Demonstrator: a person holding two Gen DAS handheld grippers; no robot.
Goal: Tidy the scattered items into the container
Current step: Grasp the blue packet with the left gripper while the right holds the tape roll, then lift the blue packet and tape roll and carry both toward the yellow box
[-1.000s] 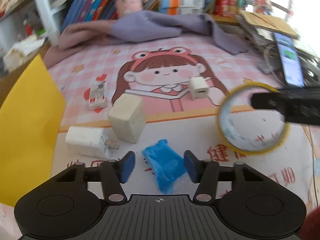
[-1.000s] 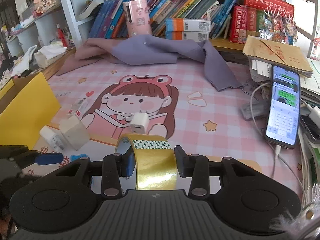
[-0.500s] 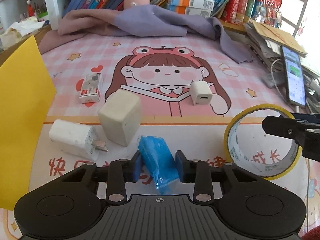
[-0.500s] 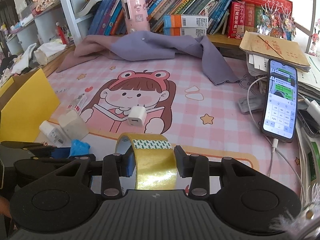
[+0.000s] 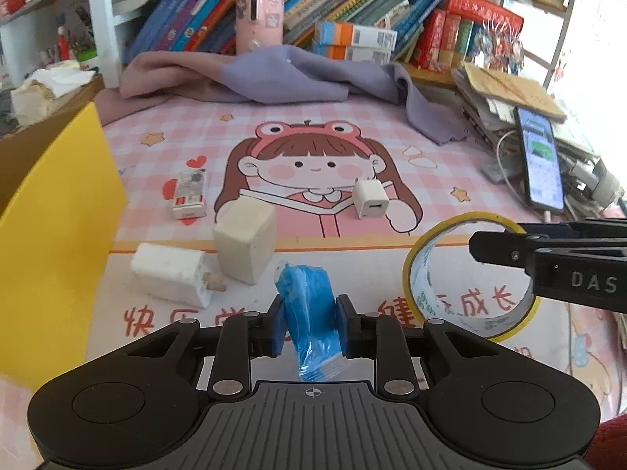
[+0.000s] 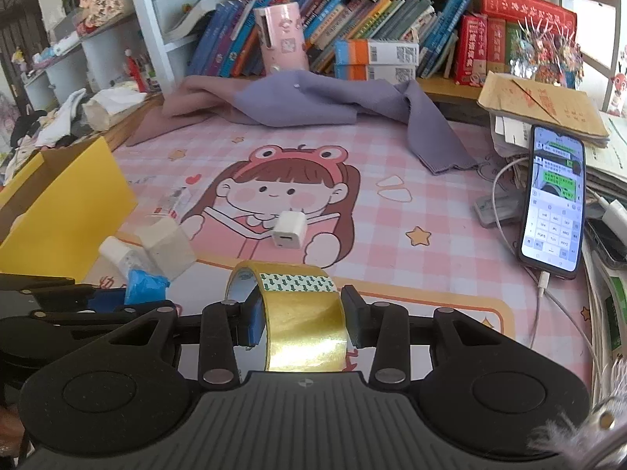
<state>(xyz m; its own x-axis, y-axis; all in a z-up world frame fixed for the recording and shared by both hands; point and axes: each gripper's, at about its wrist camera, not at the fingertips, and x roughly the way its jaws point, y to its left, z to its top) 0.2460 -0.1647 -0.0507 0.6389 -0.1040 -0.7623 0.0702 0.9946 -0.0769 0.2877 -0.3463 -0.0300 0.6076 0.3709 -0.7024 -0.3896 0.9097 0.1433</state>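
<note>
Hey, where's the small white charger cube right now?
The small white charger cube lies on the pink cartoon mat, on the drawn girl's open book, just beyond the yellow tape roll held in the right tongs.

The box [image 5: 58,211] fills the left of the left wrist frame, standing on the worktop [image 5: 313,125]. Just right of it at centre left lies a charger [image 5: 168,274], touching a block [image 5: 245,239] to its right. Above these sits a small pack [image 5: 190,194]. A cube adapter [image 5: 370,198] lies at centre. A cloth [image 5: 274,78] drapes across the upper frame, before the books [image 5: 352,11]. A phone [image 5: 540,164] leans at right.
</note>
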